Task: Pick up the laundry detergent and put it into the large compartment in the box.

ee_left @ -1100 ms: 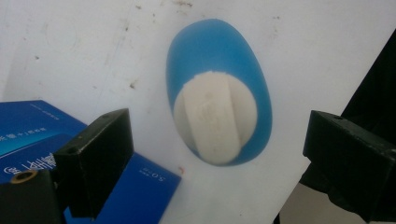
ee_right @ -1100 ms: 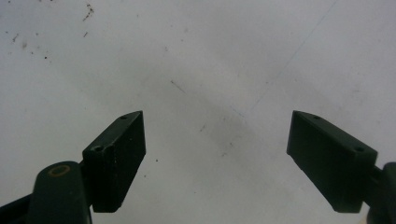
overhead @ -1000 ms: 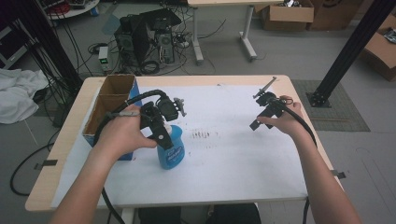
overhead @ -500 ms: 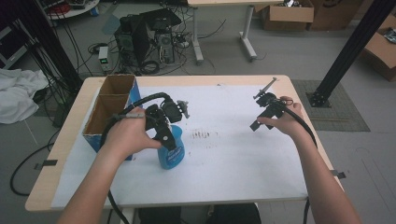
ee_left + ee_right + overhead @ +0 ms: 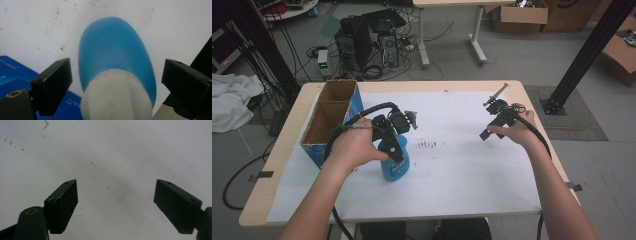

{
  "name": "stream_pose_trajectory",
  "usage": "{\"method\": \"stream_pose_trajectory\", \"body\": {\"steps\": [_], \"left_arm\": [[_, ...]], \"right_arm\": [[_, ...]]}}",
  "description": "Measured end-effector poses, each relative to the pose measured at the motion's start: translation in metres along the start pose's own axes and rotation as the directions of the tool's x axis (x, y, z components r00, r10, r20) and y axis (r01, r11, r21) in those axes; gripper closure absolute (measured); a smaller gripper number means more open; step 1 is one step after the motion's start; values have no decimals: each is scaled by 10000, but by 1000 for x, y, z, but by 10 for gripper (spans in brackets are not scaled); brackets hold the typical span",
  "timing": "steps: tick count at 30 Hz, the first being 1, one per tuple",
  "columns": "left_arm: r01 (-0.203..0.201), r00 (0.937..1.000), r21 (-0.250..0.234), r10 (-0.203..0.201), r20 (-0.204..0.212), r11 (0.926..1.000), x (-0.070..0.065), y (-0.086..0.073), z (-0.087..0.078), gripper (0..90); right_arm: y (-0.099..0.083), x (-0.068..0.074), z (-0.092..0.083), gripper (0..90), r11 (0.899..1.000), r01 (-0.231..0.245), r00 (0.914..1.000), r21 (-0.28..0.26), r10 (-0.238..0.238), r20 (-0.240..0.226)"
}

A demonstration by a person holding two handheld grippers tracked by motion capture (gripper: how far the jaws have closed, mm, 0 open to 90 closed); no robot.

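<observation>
Little has shifted since 1 second ago: the left gripper (image 5: 396,148) stays over the blue bottle (image 5: 395,167), jaws spread wide either side of its white cap (image 5: 117,97), not touching. Just beside it sits the blue cardboard box (image 5: 328,125). Well apart, the right gripper (image 5: 493,120) hangs released above the bare white sheet (image 5: 462,170).

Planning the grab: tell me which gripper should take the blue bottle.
Left. The left gripper already has its open jaws on either side of the blue bottle; the right gripper hovers open, far across the table.
</observation>
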State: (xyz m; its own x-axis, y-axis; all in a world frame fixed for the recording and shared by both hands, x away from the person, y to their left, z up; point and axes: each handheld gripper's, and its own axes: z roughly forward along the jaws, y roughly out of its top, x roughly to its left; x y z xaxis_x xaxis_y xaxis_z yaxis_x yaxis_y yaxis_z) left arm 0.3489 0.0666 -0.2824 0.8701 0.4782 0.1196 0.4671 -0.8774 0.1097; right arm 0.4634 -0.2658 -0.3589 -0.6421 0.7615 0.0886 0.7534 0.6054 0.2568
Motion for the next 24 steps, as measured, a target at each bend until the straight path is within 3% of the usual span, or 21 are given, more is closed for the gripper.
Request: {"method": "stream_pose_trajectory", "body": {"steps": [24], "left_arm": [[367, 9990, 308, -375, 242, 9989, 2, 1, 9, 158]], "right_arm": [[0, 1, 0, 197, 10000, 17, 10000, 7, -17, 20]]}}
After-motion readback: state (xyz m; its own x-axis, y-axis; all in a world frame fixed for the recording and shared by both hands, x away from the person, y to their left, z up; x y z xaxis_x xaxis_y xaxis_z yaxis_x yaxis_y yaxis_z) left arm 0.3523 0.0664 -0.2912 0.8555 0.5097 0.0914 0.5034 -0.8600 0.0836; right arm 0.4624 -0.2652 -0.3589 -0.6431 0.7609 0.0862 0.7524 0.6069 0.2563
